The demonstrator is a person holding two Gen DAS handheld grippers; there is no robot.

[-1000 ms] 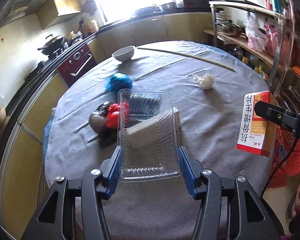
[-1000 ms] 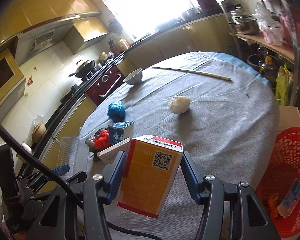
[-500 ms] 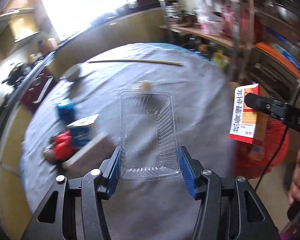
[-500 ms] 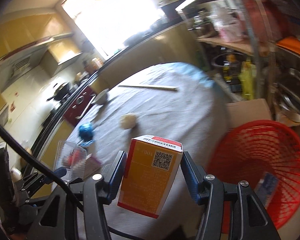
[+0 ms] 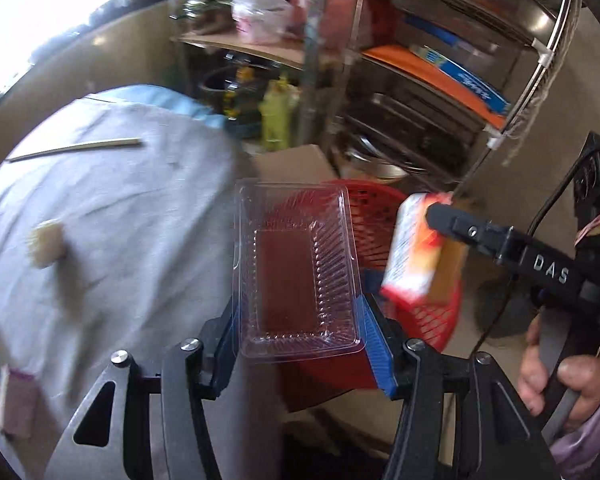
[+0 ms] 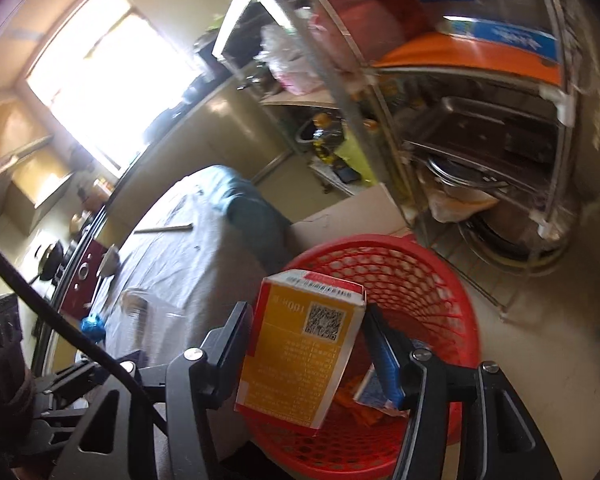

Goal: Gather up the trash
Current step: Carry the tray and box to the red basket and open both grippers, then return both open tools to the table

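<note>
My left gripper point(image 5: 298, 308) is shut on a clear plastic tray point(image 5: 292, 264), which hangs over the near rim of the red mesh basket point(image 5: 380, 208) on the floor. To its right is an orange and yellow carton point(image 5: 416, 256). In the right wrist view that carton point(image 6: 304, 356) sits tilted between the opening jaws of my right gripper point(image 6: 308, 320). It leans on the left pad, and the right pad stands a sliver off it. It hangs over the red basket point(image 6: 432, 280), which has some trash point(image 6: 372, 396) at its bottom.
The round table with a grey cloth point(image 5: 120, 220) is to the left, with a crumpled white wad point(image 5: 44, 244) and a long stick point(image 5: 80, 146) on it. A cardboard box point(image 5: 292, 164) and a metal rack point(image 5: 420, 120) stand behind the basket. A hand point(image 5: 560, 384) holds the right gripper.
Both grippers swung right from over the table to above the red basket and now point further down. The right jaws have widened slightly, and the carton now sits tilted between them.
</note>
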